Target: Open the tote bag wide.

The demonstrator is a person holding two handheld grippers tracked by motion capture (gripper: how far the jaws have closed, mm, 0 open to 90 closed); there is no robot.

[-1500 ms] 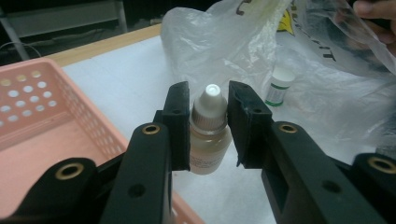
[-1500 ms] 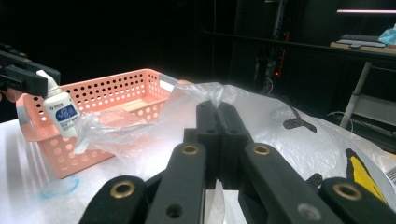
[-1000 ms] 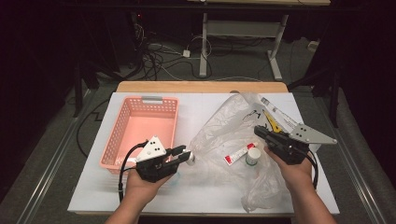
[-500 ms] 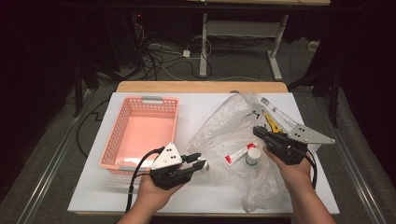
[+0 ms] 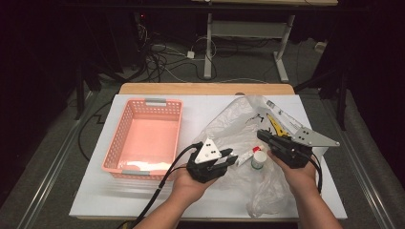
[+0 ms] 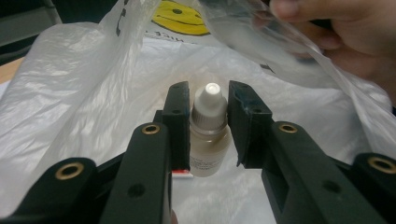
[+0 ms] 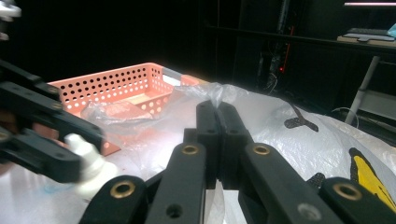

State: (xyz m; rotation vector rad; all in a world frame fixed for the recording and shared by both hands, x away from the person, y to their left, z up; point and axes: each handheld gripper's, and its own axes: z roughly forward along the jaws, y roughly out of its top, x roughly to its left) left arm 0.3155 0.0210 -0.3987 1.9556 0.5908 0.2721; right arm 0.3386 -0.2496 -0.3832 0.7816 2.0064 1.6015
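Since the earlier frame the left gripper has slid rightward from the pink basket to the small dropper bottle at mid-frame, its fingers apart astride it. Closing squarely on the body should work, while the right gripper, fingers clamped on the plastic bag, keeps it open. White counter; dark, cable-strewn room.

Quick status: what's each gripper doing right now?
Left gripper: open, jaws either side of the small white-capped dropper bottle, not clamped.
Right gripper: shut on the thin clear plastic bag.
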